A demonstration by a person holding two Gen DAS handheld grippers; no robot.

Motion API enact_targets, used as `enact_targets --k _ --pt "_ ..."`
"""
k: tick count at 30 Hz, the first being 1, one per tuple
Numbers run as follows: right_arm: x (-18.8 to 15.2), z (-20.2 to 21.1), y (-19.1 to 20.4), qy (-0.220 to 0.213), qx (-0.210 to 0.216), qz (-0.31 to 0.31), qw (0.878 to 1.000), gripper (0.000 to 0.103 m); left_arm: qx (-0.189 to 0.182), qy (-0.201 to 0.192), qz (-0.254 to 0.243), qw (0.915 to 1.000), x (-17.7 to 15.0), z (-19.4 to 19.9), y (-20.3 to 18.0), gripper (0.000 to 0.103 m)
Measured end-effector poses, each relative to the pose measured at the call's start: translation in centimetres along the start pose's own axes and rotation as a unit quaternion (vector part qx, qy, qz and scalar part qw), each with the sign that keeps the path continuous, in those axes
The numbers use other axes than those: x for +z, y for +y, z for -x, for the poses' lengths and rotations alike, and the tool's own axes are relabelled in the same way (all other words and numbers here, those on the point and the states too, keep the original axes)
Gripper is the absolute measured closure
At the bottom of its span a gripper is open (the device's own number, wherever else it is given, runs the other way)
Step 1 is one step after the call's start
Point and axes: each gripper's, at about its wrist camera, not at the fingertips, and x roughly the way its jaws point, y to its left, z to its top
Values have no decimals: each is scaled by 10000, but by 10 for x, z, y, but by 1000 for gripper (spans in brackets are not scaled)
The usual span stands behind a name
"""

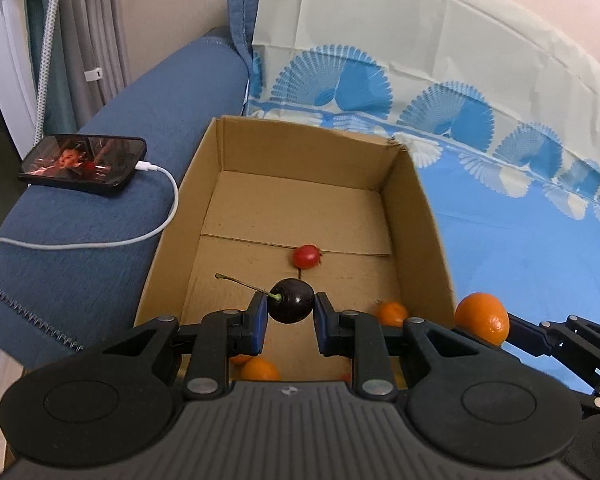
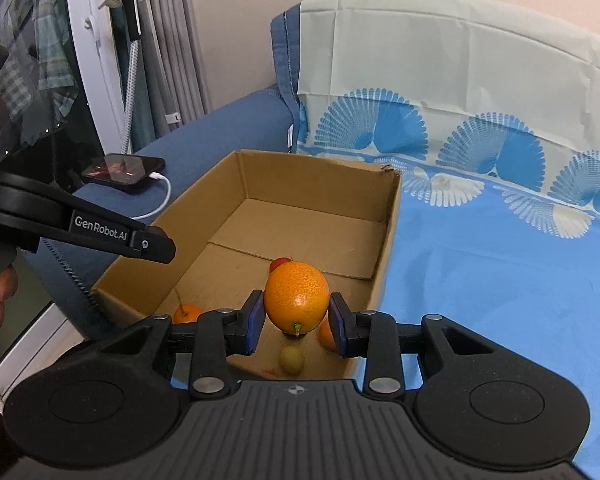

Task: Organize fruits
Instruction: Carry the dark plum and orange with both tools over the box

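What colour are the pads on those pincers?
Blue pads, clearest in the left wrist view.

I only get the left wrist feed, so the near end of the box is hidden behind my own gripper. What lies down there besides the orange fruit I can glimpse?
Observer: A small yellow-green fruit lies on the floor of the cardboard box near its front wall.
Operator: Is the orange at my right edge held?
Observer: Yes, the right gripper is shut on that orange fruit, stem end pointing down.
Operator: And what do I hold?
Observer: Your left gripper is shut on a dark cherry. In the right wrist view only the gripper's side shows, above the box's left wall, with none of the cherry.
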Motion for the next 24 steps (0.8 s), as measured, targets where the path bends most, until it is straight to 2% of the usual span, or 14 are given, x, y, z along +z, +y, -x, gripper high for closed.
enact_targets --k 12,24 --pt "0 -79 4 489 154 182 9985 67 244 567 -30 9981 9 -83 14 76" --pt "-9 -109 0 754 79 276 9967 67 455 954 -90 9944 2 -124 24 75"
